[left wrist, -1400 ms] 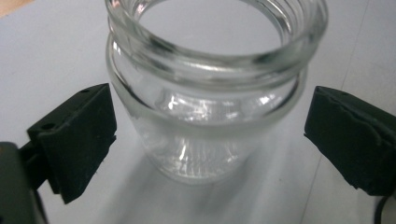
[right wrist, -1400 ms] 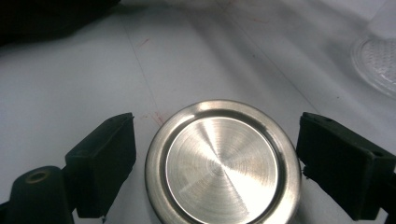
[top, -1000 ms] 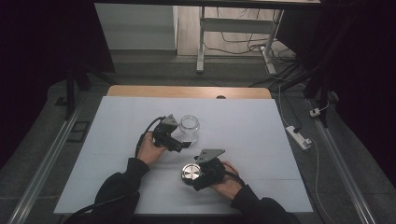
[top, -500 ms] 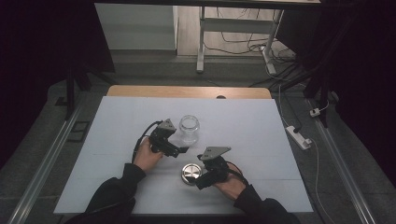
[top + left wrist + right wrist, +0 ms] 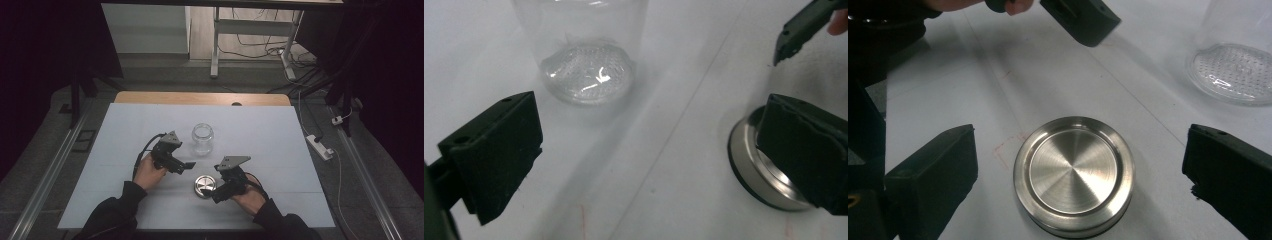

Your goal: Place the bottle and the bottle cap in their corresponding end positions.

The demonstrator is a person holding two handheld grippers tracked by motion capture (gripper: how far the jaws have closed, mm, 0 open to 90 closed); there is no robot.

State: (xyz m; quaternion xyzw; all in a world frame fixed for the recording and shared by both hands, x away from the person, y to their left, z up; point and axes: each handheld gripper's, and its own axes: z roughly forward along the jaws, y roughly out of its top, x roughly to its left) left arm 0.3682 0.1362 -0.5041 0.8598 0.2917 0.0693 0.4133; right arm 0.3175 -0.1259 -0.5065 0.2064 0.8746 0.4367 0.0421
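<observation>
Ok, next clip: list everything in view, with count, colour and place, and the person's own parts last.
glass jar: 1, clear, lid off, upright mid-table, beyond both grippers
metal lid: 1, silver, flat on the table, nearer the person than the jar, between the right gripper's jaws, untouched
table: 1, pale blue-white top with a wooden far edge
power strip: 1, white, on the floor right of the table
desk frame: 1, pale metal legs, beyond the table, cables on the floor beside it
left gripper: 1, black, jaws open, nothing between them, aimed toward the jar
right gripper: 1, black, jaws have just been opening, now wide apart on either side of the lid
hands: 2, in dark sleeves, one on each gripper
</observation>
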